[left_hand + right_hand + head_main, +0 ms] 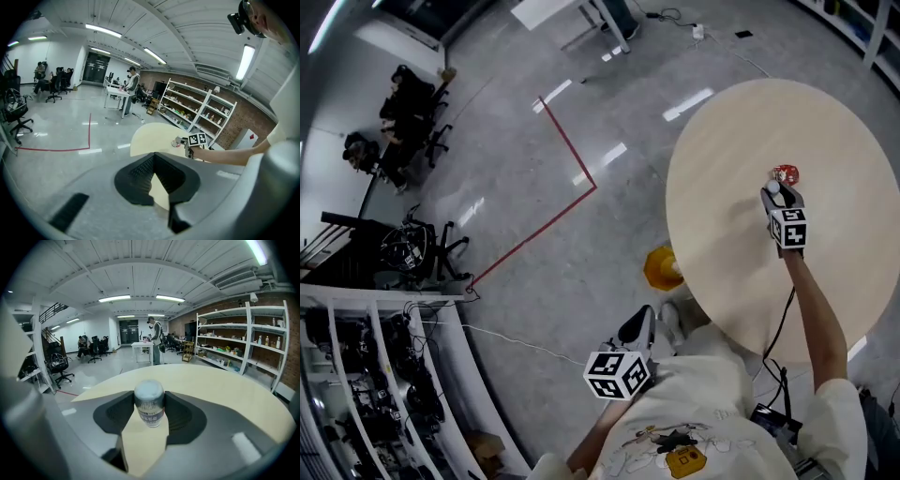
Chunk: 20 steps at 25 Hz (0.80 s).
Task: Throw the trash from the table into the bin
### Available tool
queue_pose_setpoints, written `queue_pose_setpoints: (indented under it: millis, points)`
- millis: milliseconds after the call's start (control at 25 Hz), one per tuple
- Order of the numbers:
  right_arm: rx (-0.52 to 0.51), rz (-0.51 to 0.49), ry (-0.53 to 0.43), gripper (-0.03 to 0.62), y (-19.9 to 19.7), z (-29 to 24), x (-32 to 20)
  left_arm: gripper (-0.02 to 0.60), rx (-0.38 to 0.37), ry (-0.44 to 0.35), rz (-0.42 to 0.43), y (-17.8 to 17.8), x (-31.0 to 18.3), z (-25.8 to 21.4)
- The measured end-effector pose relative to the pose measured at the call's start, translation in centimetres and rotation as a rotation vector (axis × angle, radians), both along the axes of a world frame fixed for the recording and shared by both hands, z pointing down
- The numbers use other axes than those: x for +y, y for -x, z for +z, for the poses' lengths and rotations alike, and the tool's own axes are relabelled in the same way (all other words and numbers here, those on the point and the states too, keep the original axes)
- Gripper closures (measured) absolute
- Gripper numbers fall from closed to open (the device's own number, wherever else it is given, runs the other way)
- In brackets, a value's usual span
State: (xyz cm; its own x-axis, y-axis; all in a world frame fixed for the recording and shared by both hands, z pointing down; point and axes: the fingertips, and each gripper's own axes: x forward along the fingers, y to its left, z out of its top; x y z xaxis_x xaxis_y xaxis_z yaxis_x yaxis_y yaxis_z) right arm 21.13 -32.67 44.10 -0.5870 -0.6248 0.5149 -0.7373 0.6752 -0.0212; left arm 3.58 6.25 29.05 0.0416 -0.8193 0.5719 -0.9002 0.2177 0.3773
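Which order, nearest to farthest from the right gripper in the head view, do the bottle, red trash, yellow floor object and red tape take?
1. bottle, between the jaws of the right gripper.
2. red trash, on the table just beyond.
3. yellow floor object, left, at the table's edge.
4. red tape, far left on the floor.

A small pale bottle [149, 409], with a rounded grey-white top and a label with a dark band near its base, stands upright, clamped between the two pads of the right hand-held gripper [150, 401] over the round, light wood surface [741, 131]. From the head view it shows only as a white spot at that gripper's tip. Just beyond it, a crumpled red and white scrap [786, 173] lies on the surface, apart from the bottle. On the floor, just beside the surface's edge, sits an orange-yellow bin [661, 269], with something white showing at its rim.
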Motion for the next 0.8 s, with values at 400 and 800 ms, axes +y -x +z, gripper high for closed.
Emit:
queue_pose_setpoints:
  millis: [400, 800]
  points:
    - [-0.054, -0.142, 0.007, 0.387, 5.6, -4.5, 6.5, 0.575, 0.043, -0.059, -0.017, 1.2, 0.1, -1.0]
    - [-0.083, -0.359, 0.054, 0.387, 13.3, -9.2, 12.2, 0.575, 0.075, -0.104, -0.155, 3.2, 1.2, -4.4]
